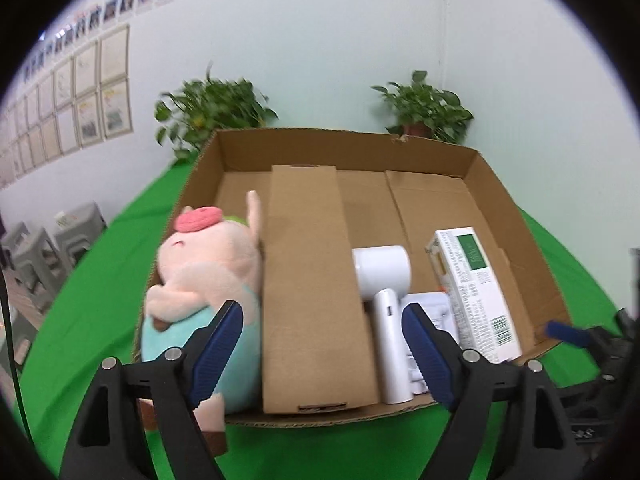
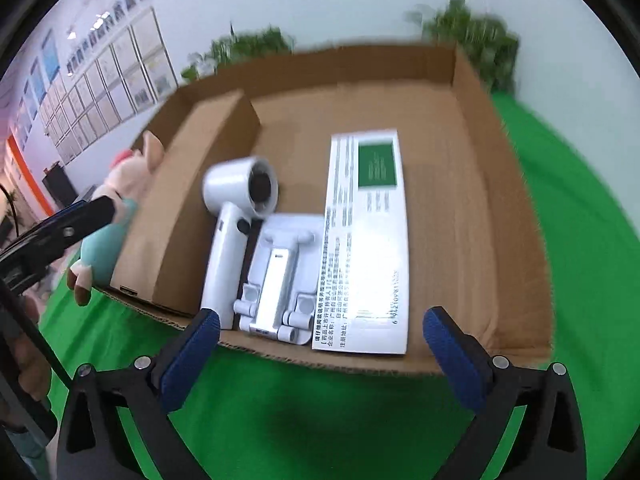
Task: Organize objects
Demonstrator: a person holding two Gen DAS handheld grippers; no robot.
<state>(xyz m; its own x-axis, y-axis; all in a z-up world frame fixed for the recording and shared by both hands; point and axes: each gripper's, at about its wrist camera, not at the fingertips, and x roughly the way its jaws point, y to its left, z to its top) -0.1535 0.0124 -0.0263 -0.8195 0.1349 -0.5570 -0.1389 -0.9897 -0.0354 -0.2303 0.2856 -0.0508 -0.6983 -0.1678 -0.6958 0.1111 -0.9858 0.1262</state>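
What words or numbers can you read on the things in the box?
White and green carton: Chinese print runs along its edge; "企业名称" and "注册地址" can just be made out. The rest is too blurred.
Barcode digits on the carton: start "6 9021", the rest smeared.
Green panel on the carton: text too small to read.
Hair dryer, folding stand, plush pig, cardboard box: no writing visible.

Room brightly and evenly lit from overhead; shadows soft. Strong white glare on the white carton (image 2: pixel 366 236) in the right wrist view. That view is motion-blurred, worst at the plants (image 2: pixel 472 40) and far box rim (image 2: pixel 340 50). Both views bend heavily toward black corners.
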